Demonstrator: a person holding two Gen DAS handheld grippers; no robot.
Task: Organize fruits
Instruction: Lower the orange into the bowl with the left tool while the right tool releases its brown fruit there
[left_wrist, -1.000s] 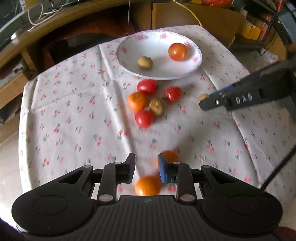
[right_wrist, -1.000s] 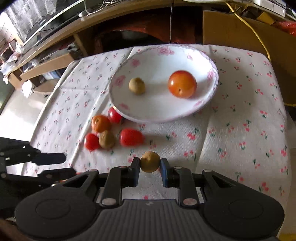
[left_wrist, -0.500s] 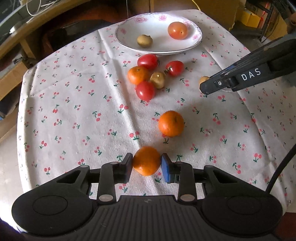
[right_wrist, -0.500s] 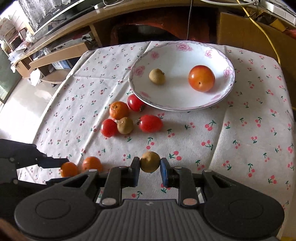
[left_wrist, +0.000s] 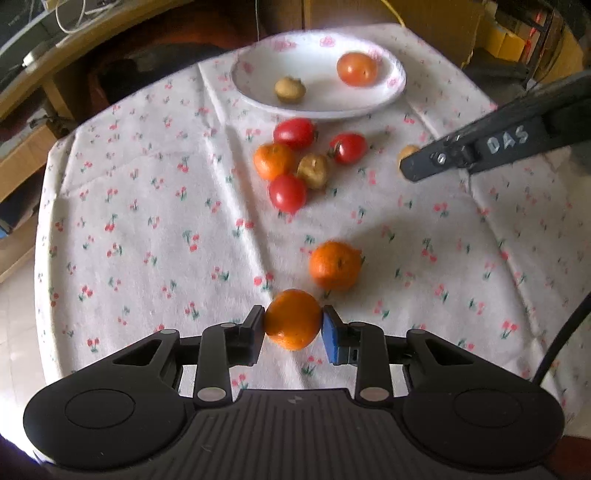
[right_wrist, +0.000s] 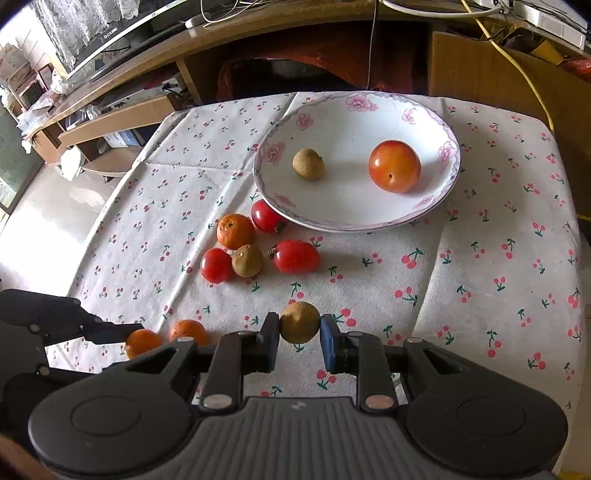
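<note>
Since 1 s ago my left gripper (left_wrist: 293, 322) moved onto an orange (left_wrist: 293, 319) w/ jaws just widening, now clamped on it near the table's front edge. Right gripper (right_wrist: 298, 328) clenched on a small brown fruit (right_wrist: 299, 322), above the cloth (right_wrist: 480, 266), short of the plate (right_wrist: 332, 218).

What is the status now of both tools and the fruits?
Left tool shut on an orange. Right tool shut on a small brown fruit. Plate holds two fruits. Path clear.
</note>
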